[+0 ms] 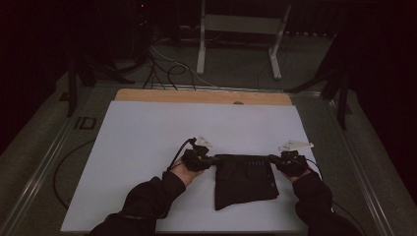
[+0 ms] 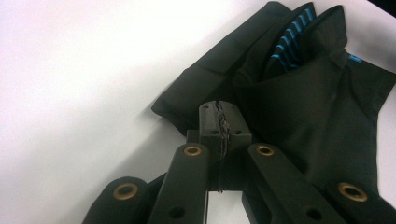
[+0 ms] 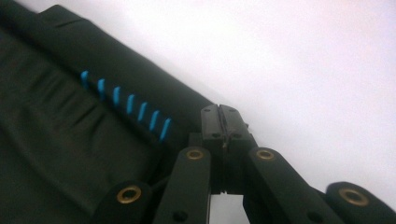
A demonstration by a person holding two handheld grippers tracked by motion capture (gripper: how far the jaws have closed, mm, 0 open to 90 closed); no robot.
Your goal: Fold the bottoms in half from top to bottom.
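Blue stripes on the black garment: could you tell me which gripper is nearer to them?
Right. The right gripper grips the garment edge beside the blue stripes; the left gripper grips the opposite corner, farther away.

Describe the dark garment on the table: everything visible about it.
The garment is black, soft fabric, folded into a rough rectangle with a row of short blue stripes near its top edge and a small blue tag. It lies flat on the white table. The left gripper and right gripper, both shut, pinch its two upper corners.
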